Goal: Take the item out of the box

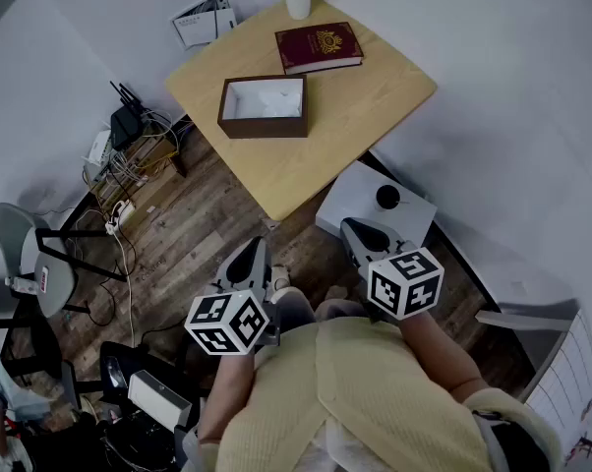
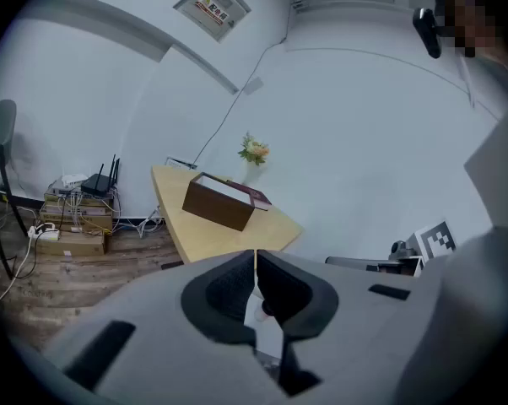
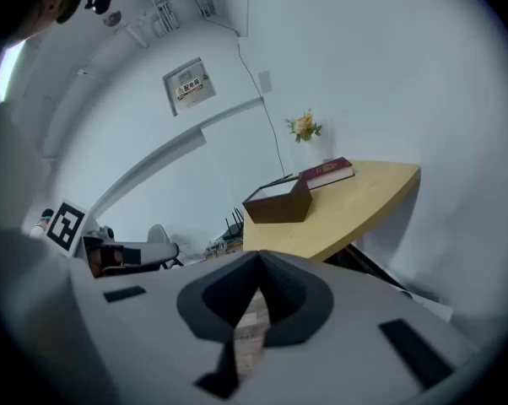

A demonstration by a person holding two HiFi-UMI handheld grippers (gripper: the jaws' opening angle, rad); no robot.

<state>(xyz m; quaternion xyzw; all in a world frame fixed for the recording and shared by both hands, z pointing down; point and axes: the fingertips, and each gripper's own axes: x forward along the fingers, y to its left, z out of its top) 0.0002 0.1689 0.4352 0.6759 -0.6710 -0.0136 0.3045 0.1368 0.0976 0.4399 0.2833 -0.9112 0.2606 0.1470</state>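
The open brown box (image 1: 262, 129) sits on the wooden table (image 1: 365, 116) beside a red book (image 1: 319, 47). Its inside shows only white, and no item can be made out. The left gripper (image 1: 249, 252) and right gripper (image 1: 356, 230) hang well back from it, jaws closed on nothing.

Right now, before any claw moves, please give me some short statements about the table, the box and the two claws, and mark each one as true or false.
1. The brown box stands on the wooden table with its top open. True.
2. The red book lies inside the box. False: it lies on the table beside the box.
3. The left claw is closed and holds nothing. True.
4. The right claw is touching the box. False: it is well away from the table, closed and empty.
5. A vase with flowers stands at the far corner of the table. True.
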